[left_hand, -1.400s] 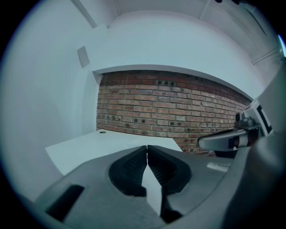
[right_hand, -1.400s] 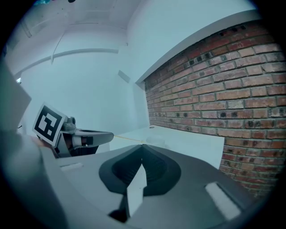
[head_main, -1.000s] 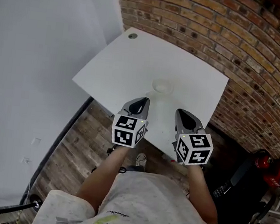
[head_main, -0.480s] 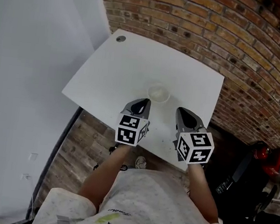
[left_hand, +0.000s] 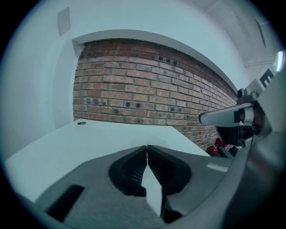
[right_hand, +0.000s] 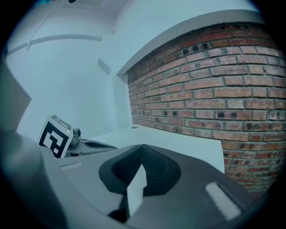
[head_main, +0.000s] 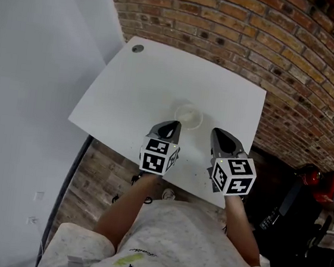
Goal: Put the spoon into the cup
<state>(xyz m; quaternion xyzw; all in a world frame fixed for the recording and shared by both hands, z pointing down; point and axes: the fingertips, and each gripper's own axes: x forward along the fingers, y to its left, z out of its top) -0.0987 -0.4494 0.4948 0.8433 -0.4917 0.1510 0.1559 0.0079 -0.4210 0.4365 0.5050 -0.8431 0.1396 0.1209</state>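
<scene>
Left gripper (head_main: pixel 170 127) and right gripper (head_main: pixel 218 134) hover side by side over the white worktop (head_main: pixel 136 90), both jaws pressed together and empty, clear cup (head_main: pixel 188 114) just beyond them.

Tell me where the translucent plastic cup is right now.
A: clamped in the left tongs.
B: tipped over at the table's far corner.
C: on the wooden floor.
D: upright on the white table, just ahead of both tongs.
D: the translucent plastic cup stands upright on the white table, just past the tips of the left tongs and the right tongs, both shut on nothing.
</scene>
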